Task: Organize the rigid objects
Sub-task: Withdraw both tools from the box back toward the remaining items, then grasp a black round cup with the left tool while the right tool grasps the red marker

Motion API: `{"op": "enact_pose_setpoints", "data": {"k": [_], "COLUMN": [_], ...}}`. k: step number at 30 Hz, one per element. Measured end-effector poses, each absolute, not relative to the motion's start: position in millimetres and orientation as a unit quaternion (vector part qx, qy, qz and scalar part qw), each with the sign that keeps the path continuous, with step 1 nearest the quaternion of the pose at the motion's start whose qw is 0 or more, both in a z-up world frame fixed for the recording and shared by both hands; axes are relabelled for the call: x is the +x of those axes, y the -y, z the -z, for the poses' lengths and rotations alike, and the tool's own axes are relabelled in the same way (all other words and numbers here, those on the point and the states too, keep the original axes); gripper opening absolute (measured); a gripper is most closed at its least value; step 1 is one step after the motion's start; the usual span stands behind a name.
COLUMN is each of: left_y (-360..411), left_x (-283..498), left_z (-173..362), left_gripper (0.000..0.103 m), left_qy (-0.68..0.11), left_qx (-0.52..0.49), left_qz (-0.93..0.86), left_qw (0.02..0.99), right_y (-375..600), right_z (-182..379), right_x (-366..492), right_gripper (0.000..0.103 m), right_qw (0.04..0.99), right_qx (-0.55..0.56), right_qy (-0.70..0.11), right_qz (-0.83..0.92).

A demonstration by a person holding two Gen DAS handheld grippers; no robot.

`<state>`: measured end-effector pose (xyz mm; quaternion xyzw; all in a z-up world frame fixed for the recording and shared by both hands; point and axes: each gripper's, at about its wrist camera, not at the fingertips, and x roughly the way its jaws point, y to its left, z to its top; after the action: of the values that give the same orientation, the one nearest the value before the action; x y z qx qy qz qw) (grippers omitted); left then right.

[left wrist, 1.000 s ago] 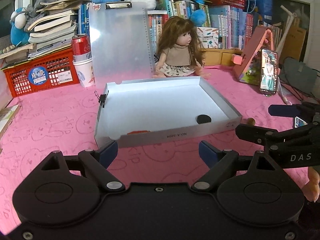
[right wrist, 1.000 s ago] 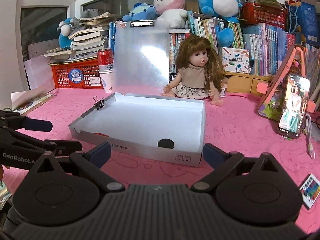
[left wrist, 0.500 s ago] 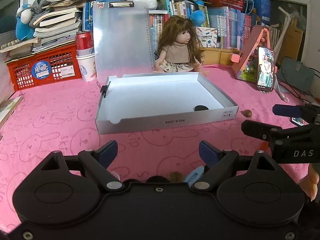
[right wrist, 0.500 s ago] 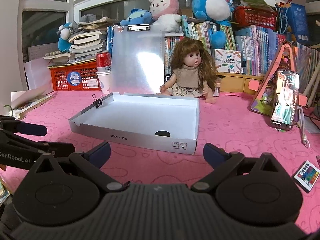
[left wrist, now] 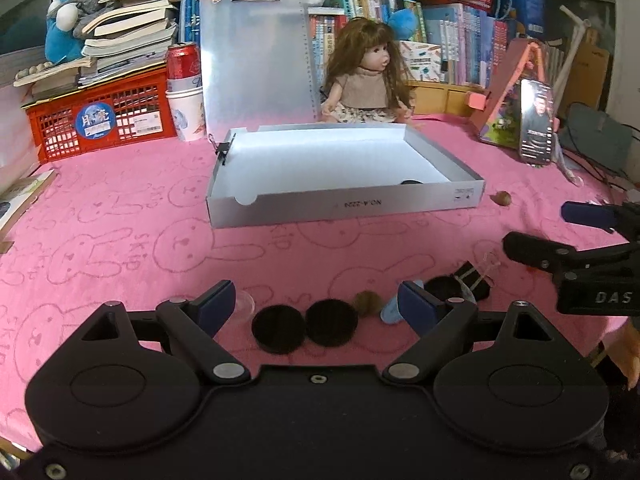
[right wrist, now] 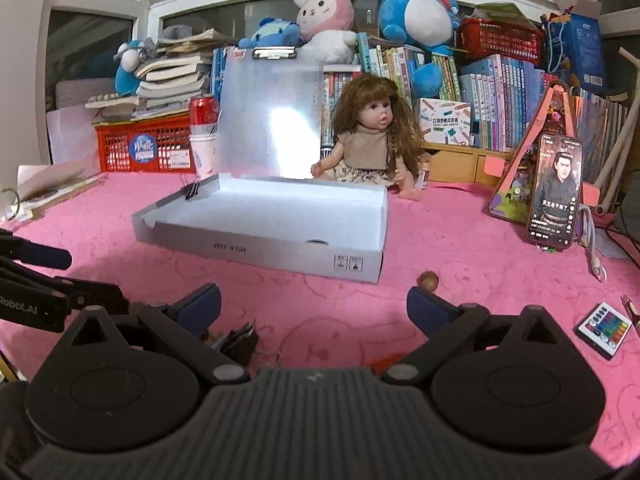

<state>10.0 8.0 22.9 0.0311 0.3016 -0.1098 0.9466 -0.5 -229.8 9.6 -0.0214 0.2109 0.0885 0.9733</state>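
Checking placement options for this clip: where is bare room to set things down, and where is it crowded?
Free: most of the white box floor, apart from a black disc at its front right; the pink cloth left of the box. Crowded: the near strip by the left gripper, with two black discs, a nut and clips.

1. A dark round object (left wrist: 412, 182) inside the white tray (left wrist: 344, 210) is mostly hidden by the tray's front wall.
2. A black binder clip (right wrist: 240, 344) is partly covered by the right gripper's body and blurred.
3. The left gripper (right wrist: 36, 276) is cut off by the right wrist view's left edge.
4. A pale blue piece (left wrist: 390, 312) is half concealed behind a fingertip.
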Motion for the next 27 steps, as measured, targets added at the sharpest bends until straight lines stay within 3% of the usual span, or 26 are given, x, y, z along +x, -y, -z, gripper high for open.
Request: {"op": "enact_pose_setpoints", "data": {"k": [10,17,27], "left_y": [-17.6,-32.3,-27.8], "left_x": [-2.5,1.2,2.0], "left_z": [-17.3,-11.6,-2.5], "left_gripper": [0.080,0.053,0.045], "left_qy": [-0.293,-0.313,-0.322], "left_qx": [0.038,0.022,0.024], "left_qz": [0.094,0.084,0.089], "left_qw": [0.951,0.946,0.942], "right_y": [227.1,249.2,264.8], "right_z": [-1.1,7.1,16.9], "right_x": [-7.0,-2.5,6.8], "right_gripper": [0.100,0.093,0.086], "right_qw": [0.970,0.966,0.960], "right_qx": [-0.057,-0.058,-0.071], "right_qy": [-0.216,-0.228,-0.235], "right_qz": [-0.092,-0.104,-0.131]}}
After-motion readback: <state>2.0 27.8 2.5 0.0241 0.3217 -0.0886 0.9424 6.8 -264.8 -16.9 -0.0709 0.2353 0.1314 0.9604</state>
